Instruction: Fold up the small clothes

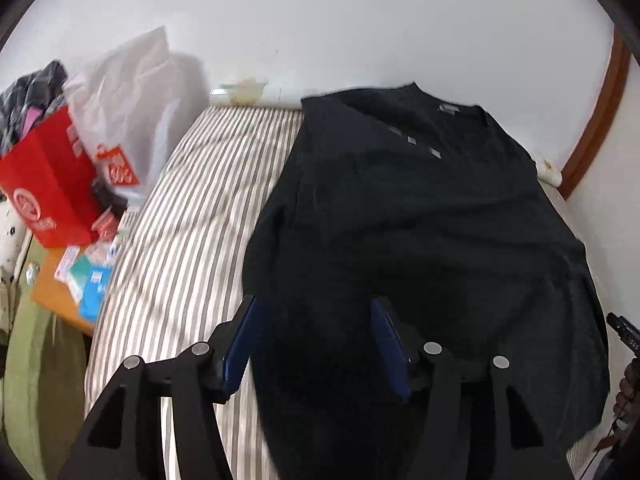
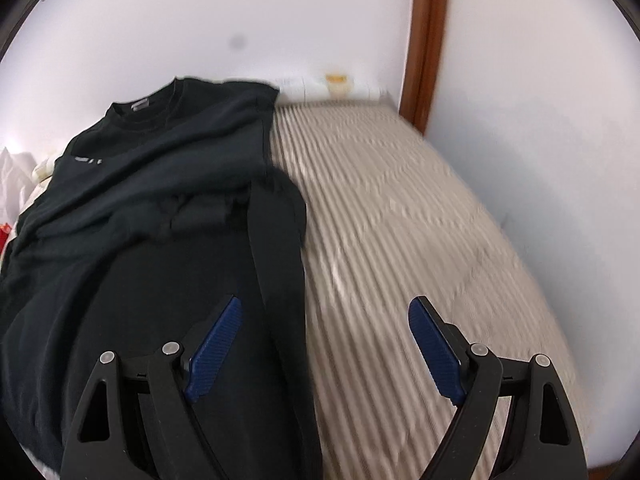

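Nearest, left gripper and right gripper both spread wide, gripping nothing, hovering over black T-shirt's near hem; beyond, shirt lying on striped mattress, collar far; far left, red bag

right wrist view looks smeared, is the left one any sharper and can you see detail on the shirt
Right wrist view: striped mattress streaked by motion blur, black shirt softer. Left wrist view: milder blur, stripes clearer; shirt mostly dark, folds barely readable. Both bend at the edges, fisheye.
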